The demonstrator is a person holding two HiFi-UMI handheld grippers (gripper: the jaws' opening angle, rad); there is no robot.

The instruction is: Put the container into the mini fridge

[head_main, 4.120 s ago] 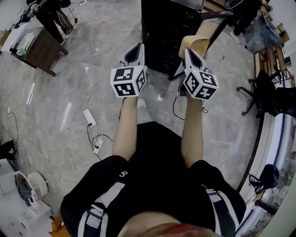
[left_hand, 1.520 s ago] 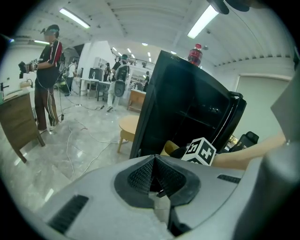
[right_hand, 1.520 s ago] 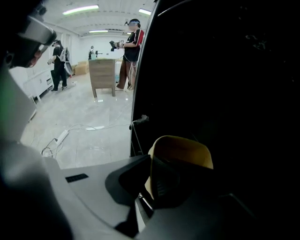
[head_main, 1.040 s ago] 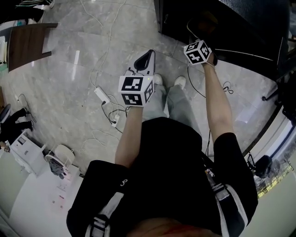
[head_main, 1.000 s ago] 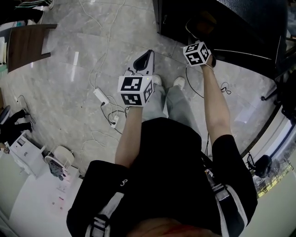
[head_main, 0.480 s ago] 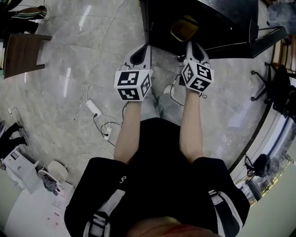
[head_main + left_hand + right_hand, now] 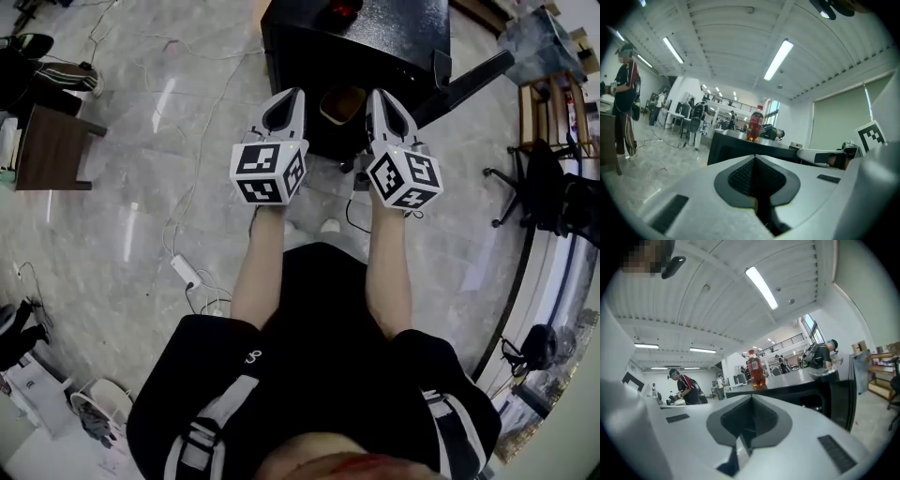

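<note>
Upper centre, head view: container (image 7: 342, 103) sitting between your left gripper (image 7: 289, 97) and right gripper (image 7: 379, 97), nearer right; both pinching together, empty.

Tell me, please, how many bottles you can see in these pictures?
1. The bottle, red-capped, stands upright on top of the black fridge, seen from both gripper views. Others may be hidden inside the fridge, whose interior hardly shows.

glossy grey marble floor (image 7: 122, 216) – the black mini fridge (image 7: 375, 47) sits right on it, with a red-capped bottle (image 7: 753, 123) standing on top. white power strip (image 7: 185, 272) lying on the tiles, small brown table (image 7: 52, 150) off left, office chair (image 7: 544, 187) over on the right.
</note>
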